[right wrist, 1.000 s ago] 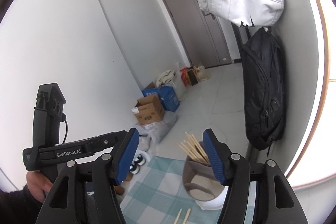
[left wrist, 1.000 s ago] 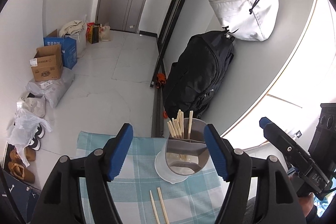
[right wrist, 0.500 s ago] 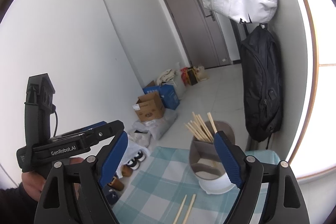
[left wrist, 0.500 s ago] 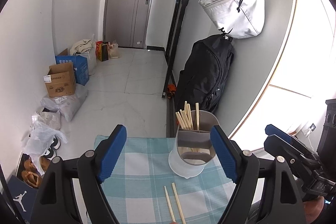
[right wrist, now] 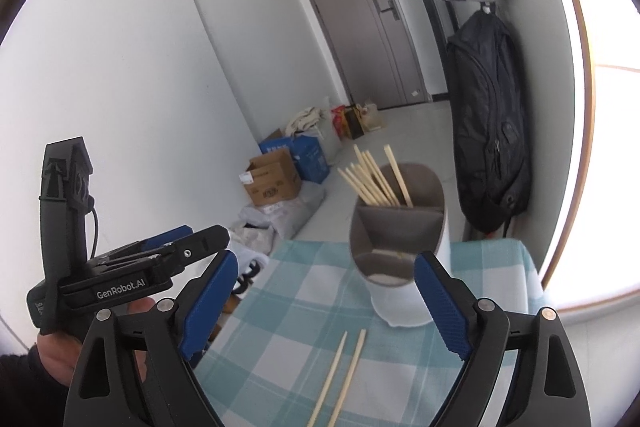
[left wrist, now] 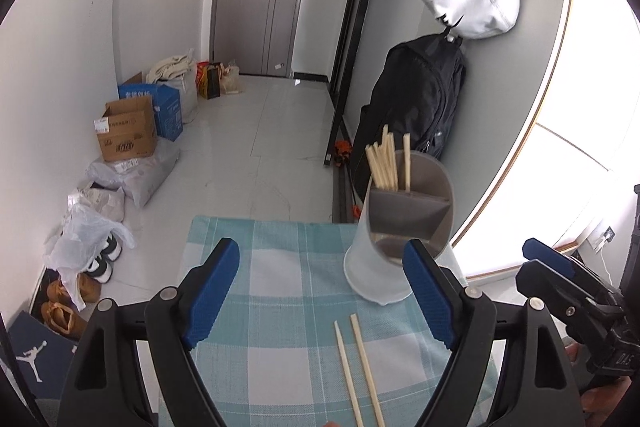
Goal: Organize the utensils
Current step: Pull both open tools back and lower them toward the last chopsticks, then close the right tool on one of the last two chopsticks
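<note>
My left gripper (left wrist: 320,291) is standing wide open, empty, its jaws having just been opening a little further; it is hovering over the checked cloth (left wrist: 276,283). My right gripper (right wrist: 326,301) is likewise gaping, holding nothing, its jaws having just been widening. The landmark is the utensil holder (left wrist: 400,227), a grey-and-white divided cup standing upright at the far edge of the cloth. A bundle of chopsticks (left wrist: 386,163) is sitting upright in its rear compartment. Two loose chopsticks (left wrist: 356,367) are lying side by side on the cloth, just on the near side of the holder, apart from it. In the right wrist view the same pair is lying between my blue pads (right wrist: 210,301), untouched.
</note>
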The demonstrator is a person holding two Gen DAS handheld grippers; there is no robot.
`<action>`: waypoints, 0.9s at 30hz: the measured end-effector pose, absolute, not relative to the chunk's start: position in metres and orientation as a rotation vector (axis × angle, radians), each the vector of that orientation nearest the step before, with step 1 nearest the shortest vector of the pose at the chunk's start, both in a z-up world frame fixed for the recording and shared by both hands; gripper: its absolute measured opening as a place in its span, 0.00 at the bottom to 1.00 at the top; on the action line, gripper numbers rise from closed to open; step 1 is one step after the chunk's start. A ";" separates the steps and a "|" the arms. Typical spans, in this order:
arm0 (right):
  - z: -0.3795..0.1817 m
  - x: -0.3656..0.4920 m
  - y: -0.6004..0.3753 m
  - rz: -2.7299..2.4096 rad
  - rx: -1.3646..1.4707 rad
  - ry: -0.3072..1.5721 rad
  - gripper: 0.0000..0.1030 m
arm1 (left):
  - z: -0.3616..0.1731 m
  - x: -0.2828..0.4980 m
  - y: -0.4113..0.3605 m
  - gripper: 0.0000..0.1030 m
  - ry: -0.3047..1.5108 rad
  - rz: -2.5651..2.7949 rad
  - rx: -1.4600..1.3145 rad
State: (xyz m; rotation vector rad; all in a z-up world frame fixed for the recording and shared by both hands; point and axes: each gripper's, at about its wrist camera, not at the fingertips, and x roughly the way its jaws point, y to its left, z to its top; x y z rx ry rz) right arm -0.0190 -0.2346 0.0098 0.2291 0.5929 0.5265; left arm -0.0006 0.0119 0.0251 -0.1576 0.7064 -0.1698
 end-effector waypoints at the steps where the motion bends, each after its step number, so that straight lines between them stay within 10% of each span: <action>1: 0.004 -0.019 -0.233 0.522 0.225 0.606 0.89 | 0.018 0.000 0.014 0.78 0.720 -0.163 -0.168; 27: -0.128 0.053 -0.168 0.349 0.002 1.108 0.90 | -0.061 0.020 0.070 0.78 0.988 -0.064 -0.311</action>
